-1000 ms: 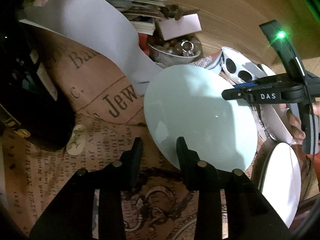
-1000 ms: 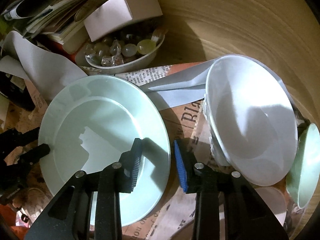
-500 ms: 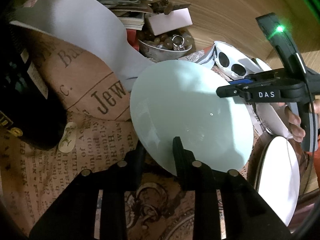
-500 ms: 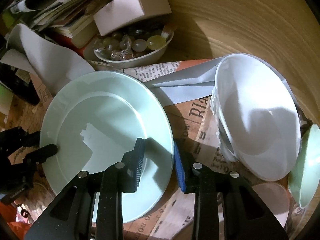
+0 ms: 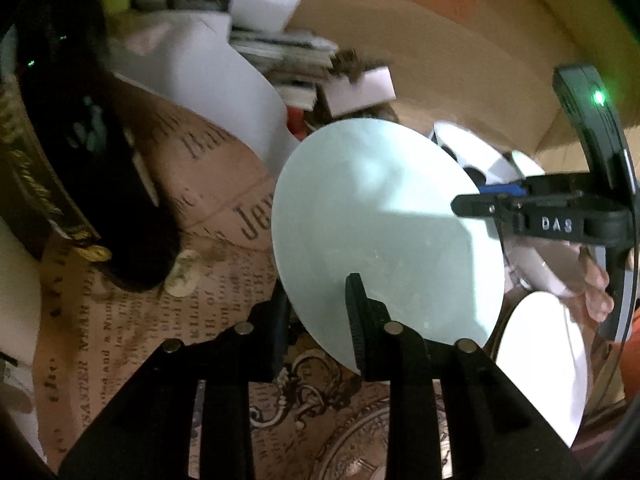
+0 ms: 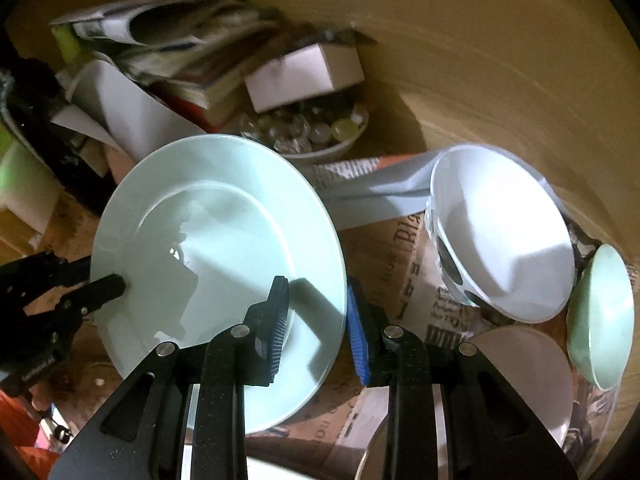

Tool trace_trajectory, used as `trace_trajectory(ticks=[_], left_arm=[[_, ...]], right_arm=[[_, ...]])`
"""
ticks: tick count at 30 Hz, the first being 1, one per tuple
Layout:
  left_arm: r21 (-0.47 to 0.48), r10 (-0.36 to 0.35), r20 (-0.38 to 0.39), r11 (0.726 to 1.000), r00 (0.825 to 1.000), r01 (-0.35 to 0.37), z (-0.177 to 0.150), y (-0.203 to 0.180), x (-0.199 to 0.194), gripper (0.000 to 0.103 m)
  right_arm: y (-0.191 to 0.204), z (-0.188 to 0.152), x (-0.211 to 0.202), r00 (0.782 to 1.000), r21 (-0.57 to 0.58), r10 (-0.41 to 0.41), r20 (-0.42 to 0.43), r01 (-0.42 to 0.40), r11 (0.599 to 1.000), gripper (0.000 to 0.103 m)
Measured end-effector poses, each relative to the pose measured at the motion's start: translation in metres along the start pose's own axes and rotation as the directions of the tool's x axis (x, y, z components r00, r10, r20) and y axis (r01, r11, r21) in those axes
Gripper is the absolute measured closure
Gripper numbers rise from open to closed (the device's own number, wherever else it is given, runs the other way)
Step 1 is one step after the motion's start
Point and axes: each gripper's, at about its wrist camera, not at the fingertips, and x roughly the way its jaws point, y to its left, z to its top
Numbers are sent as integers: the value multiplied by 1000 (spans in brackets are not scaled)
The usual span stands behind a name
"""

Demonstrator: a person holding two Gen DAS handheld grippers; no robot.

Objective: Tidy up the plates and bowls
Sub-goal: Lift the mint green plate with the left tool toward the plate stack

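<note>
The left gripper (image 5: 316,316) is clamped on the near rim of a round pale-green ceramic plate (image 5: 384,232), one black finger over its underside and the other behind it. The right gripper (image 6: 318,320) pinches the opposite rim of the same plate (image 6: 216,248), one blue-padded finger on the plate's upper face and the other beneath the edge. The plate is held tilted between the two, raised off a brown newspaper-print sheet (image 5: 132,320) that covers the tabletop.

To the right of the plate, in the right wrist view, a deep white bowl with dark spots on its outer wall (image 6: 504,236) stands tipped on its side. Just beside it, towards the right edge, is a small pale-green bowl (image 6: 600,316), and nearer, a flat white plate (image 6: 524,364).

Farther back, a white bowl filled with glass marbles (image 6: 320,136) sits behind the held plate, with a small white cardboard box (image 6: 304,76) resting on it. A stack of books and magazines (image 6: 180,60) lies at the far left corner.
</note>
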Motion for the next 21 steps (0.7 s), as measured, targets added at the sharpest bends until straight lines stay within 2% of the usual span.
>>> trace_trajectory(ticks=[10, 21], left_arm=[[5, 10, 122, 1000, 992, -11, 2, -3, -46, 76], [12, 2, 192, 1000, 981, -4, -7, -14, -77, 76]], right_arm=[[-6, -15, -37, 995, 34, 60, 85, -63, 997, 77], [18, -21, -72, 987, 34, 44, 157, -50, 998, 77]])
